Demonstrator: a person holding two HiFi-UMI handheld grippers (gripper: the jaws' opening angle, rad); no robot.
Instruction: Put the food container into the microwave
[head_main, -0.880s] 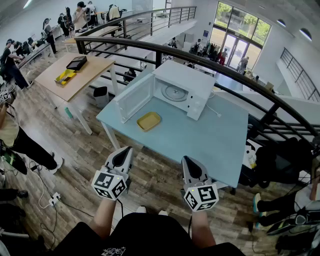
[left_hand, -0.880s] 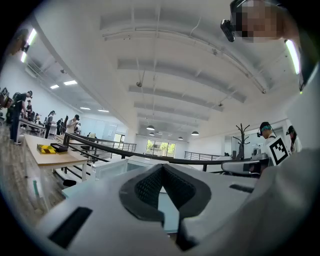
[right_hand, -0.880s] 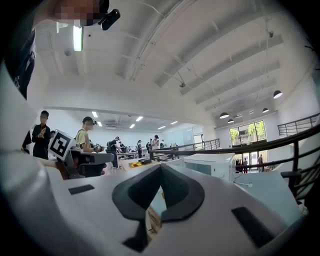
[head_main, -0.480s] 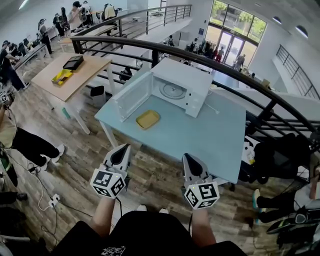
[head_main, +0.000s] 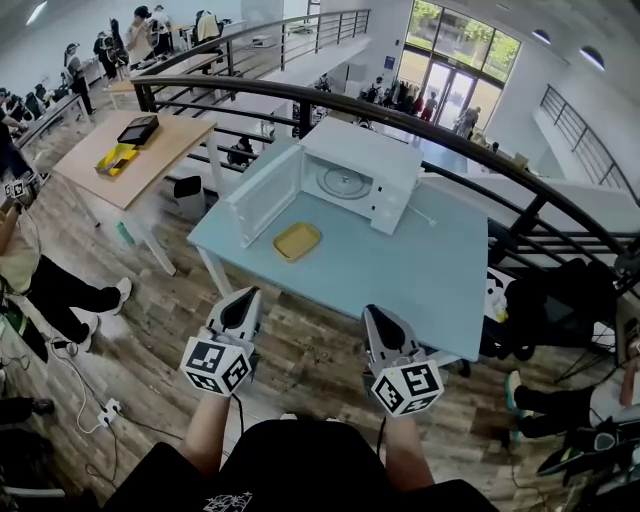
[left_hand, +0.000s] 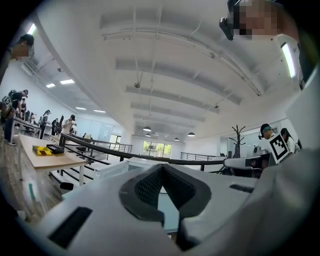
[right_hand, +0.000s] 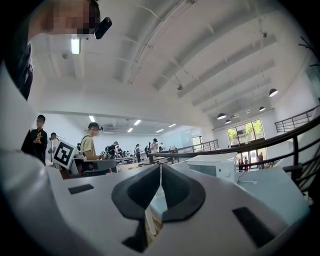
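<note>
The yellow food container (head_main: 297, 241) lies flat on the light blue table (head_main: 410, 285), just in front of the microwave (head_main: 362, 183) and near the table's left end. It sits below the microwave's door (head_main: 266, 195), which stands swung wide open to the left, showing the round turntable inside. Nothing touches the container, and both of your tools are well apart from it, held over the wooden floor (head_main: 305, 350) on the near side of the table. Your left gripper (head_main: 240, 303) points toward the table's near edge, and in the left gripper view (left_hand: 162, 166) its dark-padded jaws meet at the tips with nothing caught between them. Your right gripper (head_main: 376, 320) hangs beside it at much the same height. In the right gripper view (right_hand: 160, 166) its jaws are likewise pressed together and empty, with the microwave showing white beyond them to the right. A black railing (head_main: 470, 165) curves behind the table, and a wooden table (head_main: 125, 152) with a few things on it stands farther off to the left.
</note>
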